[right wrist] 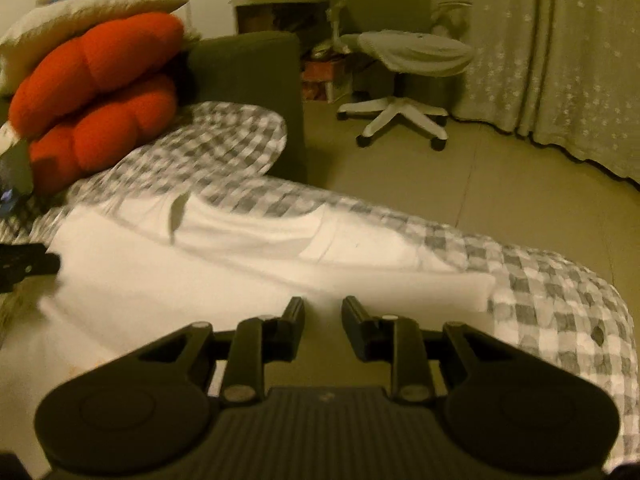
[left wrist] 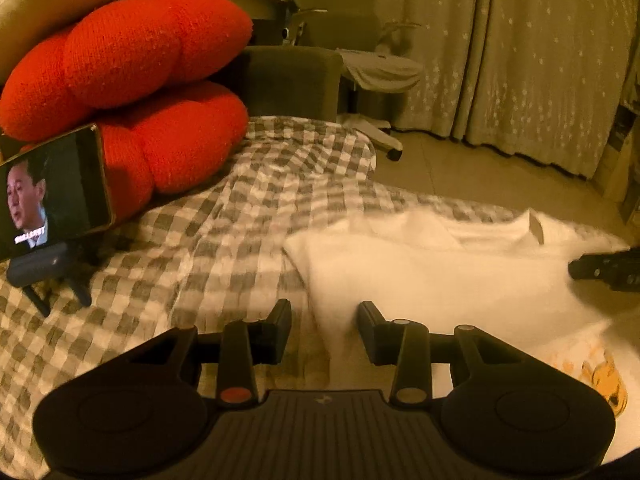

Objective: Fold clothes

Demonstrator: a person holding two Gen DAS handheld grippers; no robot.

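A white garment (left wrist: 440, 272) lies partly folded on the checked bedcover (left wrist: 224, 216), with an orange print (left wrist: 600, 376) showing at its near right. My left gripper (left wrist: 324, 320) hovers open over the garment's left edge, nothing between its fingers. The right gripper's tip (left wrist: 600, 270) shows at the right edge of the left wrist view. In the right wrist view the same white garment (right wrist: 248, 264) spreads across the bed, and my right gripper (right wrist: 323, 316) is open above its near part. The left gripper's tip (right wrist: 28, 266) enters at the left there.
Two red knitted cushions (left wrist: 132, 80) are stacked at the back left, with a phone (left wrist: 52, 196) on a small stand playing video. A dark sofa arm (right wrist: 248, 76), a white office chair (right wrist: 404, 68) and curtains (right wrist: 560, 60) stand beyond the bed; the bed edge drops to the tiled floor (right wrist: 420, 184).
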